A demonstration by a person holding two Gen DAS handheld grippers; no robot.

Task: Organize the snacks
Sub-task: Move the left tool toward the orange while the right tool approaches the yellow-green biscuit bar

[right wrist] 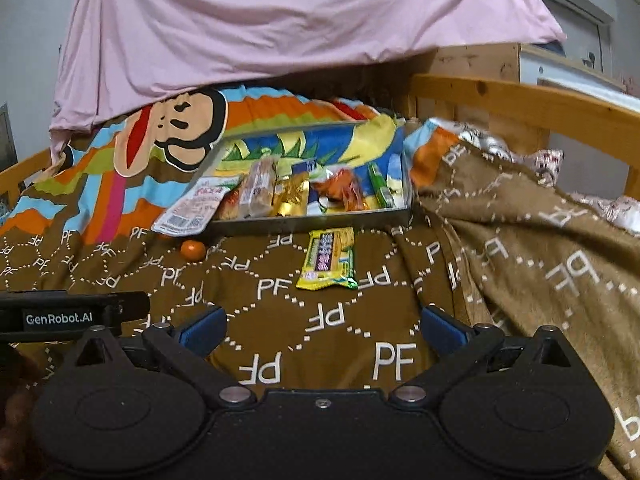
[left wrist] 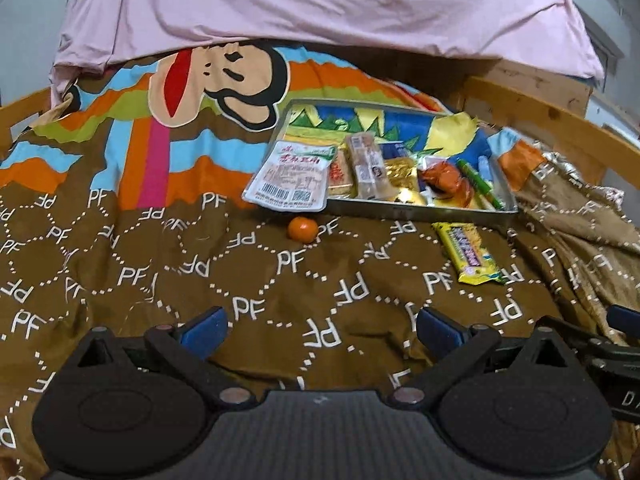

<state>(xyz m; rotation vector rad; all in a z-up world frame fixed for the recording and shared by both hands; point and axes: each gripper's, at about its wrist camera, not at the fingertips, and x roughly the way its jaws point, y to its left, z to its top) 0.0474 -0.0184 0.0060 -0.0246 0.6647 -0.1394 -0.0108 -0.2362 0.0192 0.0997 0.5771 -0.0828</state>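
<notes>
Brown patterned bedspread (right wrist: 320,320) underneath, both grippers hanging spread and empty. Left gripper (left wrist: 322,330) faces the tangerine (left wrist: 303,230); right gripper (right wrist: 322,328) lines up on the yellow bar (right wrist: 327,259), both snacks stranded just near of the tin tray (right wrist: 312,222).

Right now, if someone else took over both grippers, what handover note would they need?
Left gripper: open, empty, hovering over the brown bedspread.
Right gripper: open, empty, just beside it.
Metal tray sits on the bed, already holding several packets.
Done: most snacks are in the tray.
Left: the white packet hangs over the tray's front-left rim; the small orange and the yellow snack bar lie loose on the bedspread in front of the tray. The bar is probably easiest for the right gripper, the orange for the left.
</notes>
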